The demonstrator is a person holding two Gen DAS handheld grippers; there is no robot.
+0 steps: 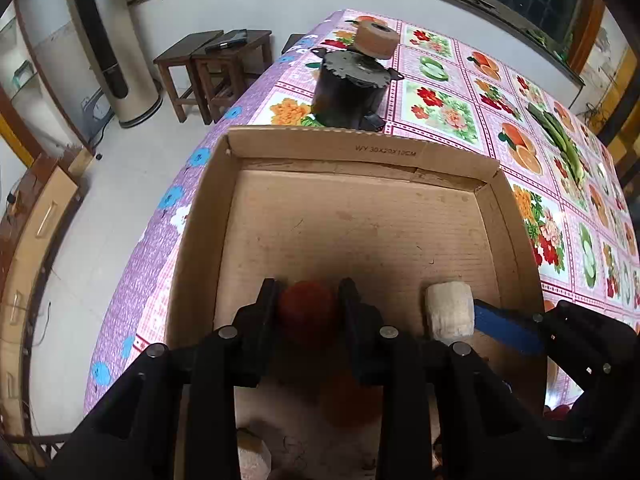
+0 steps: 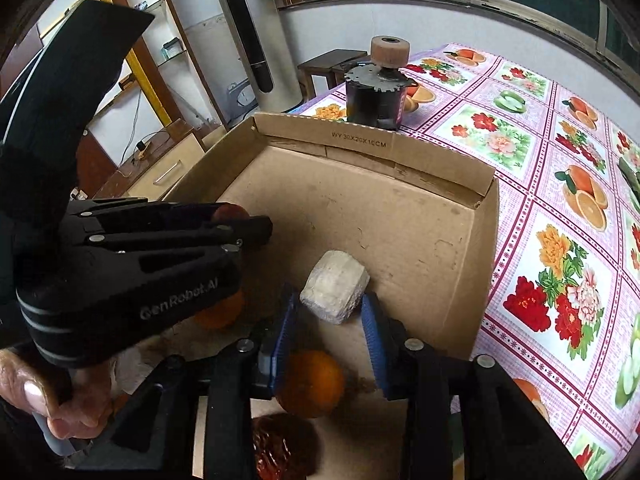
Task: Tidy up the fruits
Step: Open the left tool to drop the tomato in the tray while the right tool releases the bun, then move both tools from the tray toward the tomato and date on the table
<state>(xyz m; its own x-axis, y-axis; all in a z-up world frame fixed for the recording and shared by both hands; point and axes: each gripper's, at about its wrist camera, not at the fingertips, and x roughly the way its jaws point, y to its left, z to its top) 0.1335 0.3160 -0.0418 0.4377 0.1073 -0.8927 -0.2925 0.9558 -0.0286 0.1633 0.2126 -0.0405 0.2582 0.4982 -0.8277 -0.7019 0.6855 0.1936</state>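
Observation:
An open cardboard box (image 1: 360,148) stands on the flowered table. My left gripper (image 1: 308,292) reaches down into it, with a dark red fruit (image 1: 306,312) resting on the box floor between its black fingers. The jaws look slightly parted around the fruit. In the right wrist view my right gripper (image 2: 330,304) is open. A white foam-wrapped fruit (image 2: 334,292) lies on the box floor (image 2: 400,232) between its blue pads (image 2: 374,340). An orange (image 2: 314,384) and a dark red netted fruit (image 2: 284,448) lie nearer me. Another orange (image 2: 222,314) shows under the left gripper (image 2: 256,226).
A black pot (image 1: 352,88) with a tan roll (image 1: 376,40) on its lid stands just behind the box. Green vegetables (image 1: 560,140) lie far right on the tablecloth (image 1: 440,112). The table edge drops off at left towards wooden stools (image 1: 212,68). A person's hand (image 2: 40,400) holds the left gripper.

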